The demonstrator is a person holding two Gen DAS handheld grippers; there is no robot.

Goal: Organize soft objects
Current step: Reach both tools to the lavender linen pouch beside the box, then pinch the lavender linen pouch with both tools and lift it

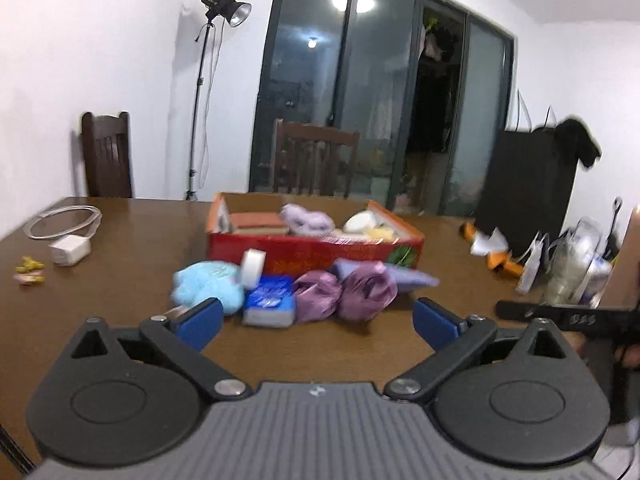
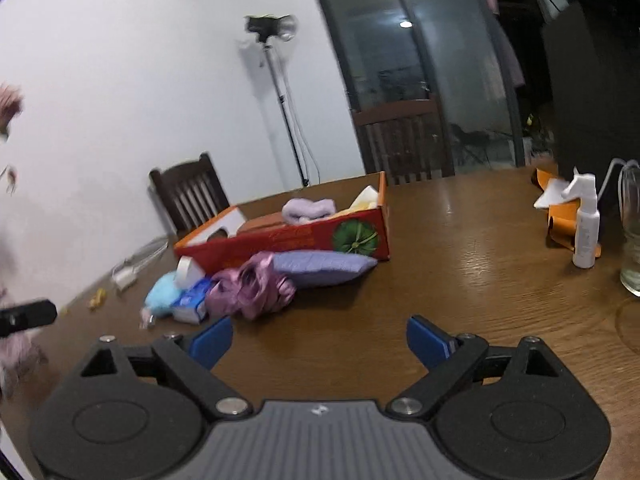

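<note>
Left wrist view, going left to right: white coiled cable with a square charger [image 1: 69,251] on the brown wooden table [image 1: 132,280], then the soft pile: a fluffy light-blue plush [image 1: 208,286], a white tape roll [image 1: 253,265], a blue tissue packet [image 1: 269,305], two shiny purple fabric bundles [image 1: 344,294] and a flat lavender pouch [image 1: 404,278], all bunched just in front of the red-and-orange cardboard box [image 1: 312,254]. Left gripper [image 1: 318,322] is spread wide with nothing in it, short of the pile. Right wrist view, same deal: right gripper [image 2: 320,342] gapes wide over bare table, and there's a white spray bottle [image 2: 586,228] far right.
</note>
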